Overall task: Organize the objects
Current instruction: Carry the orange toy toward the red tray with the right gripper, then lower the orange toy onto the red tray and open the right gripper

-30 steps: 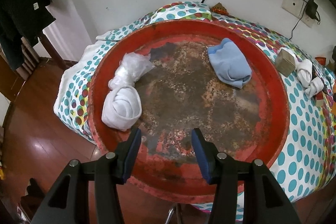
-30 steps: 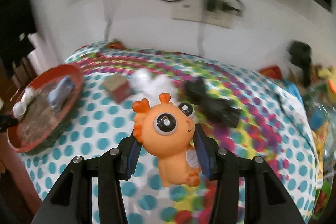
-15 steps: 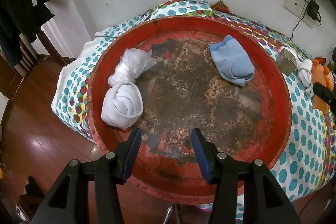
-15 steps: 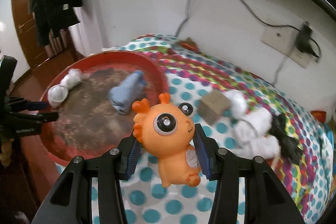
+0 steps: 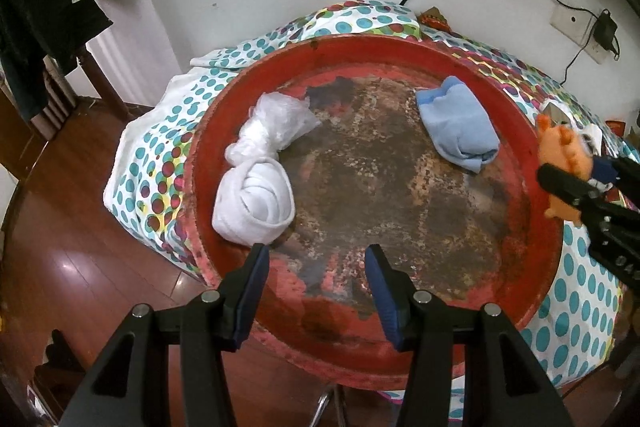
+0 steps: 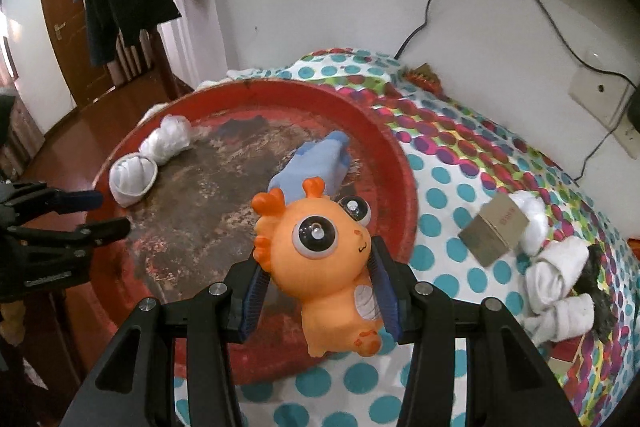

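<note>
My right gripper (image 6: 318, 269) is shut on an orange big-eyed toy (image 6: 332, 259), held above the near right rim of the round red tray (image 6: 404, 167). In the left wrist view the same toy (image 5: 560, 163) and the right gripper (image 5: 592, 171) appear at the tray's right rim (image 5: 536, 131). My left gripper (image 5: 316, 263) hangs open and empty over the tray's near side; it shows at the left edge of the right wrist view (image 6: 100, 213). In the tray lie a white rolled sock (image 5: 254, 205), a crumpled clear bag (image 5: 280, 123) and a folded blue cloth (image 5: 460, 127).
The tray rests on a polka-dot cloth (image 6: 452, 163) over a table by a white wall. On the cloth to the right are a small cardboard box (image 6: 494, 231), white rolled socks (image 6: 560, 287) and a black object (image 6: 600, 291). Wooden floor (image 5: 72, 227) lies left.
My right gripper has carried the orange toy leftward from the table's middle to the tray's right rim, rolling the toy's tilt. The left gripper has stayed put and open.
</note>
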{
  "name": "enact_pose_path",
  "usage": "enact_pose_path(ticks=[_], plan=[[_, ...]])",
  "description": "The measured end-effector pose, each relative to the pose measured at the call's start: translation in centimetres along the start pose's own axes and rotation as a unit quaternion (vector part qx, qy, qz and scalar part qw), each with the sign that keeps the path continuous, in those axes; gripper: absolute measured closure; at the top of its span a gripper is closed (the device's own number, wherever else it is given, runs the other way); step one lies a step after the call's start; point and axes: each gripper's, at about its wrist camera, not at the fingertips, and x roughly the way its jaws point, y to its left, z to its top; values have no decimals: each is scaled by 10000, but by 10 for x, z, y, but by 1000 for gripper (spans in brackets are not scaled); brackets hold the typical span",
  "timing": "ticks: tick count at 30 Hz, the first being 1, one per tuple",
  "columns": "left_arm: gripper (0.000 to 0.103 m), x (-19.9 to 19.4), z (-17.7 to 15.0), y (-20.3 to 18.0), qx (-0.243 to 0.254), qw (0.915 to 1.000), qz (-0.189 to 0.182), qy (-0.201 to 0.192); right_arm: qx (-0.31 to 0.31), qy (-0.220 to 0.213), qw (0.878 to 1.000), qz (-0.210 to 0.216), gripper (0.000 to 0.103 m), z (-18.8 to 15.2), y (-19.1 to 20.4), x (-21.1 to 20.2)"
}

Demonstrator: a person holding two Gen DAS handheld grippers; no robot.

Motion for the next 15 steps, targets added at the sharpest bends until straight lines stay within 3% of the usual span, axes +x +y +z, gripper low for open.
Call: enact_pose_path(ticks=[15], plan=[[52, -11, 4, 16, -156, 9998, -64, -89, -26, 337, 9993, -161, 57, 10, 11, 44]])
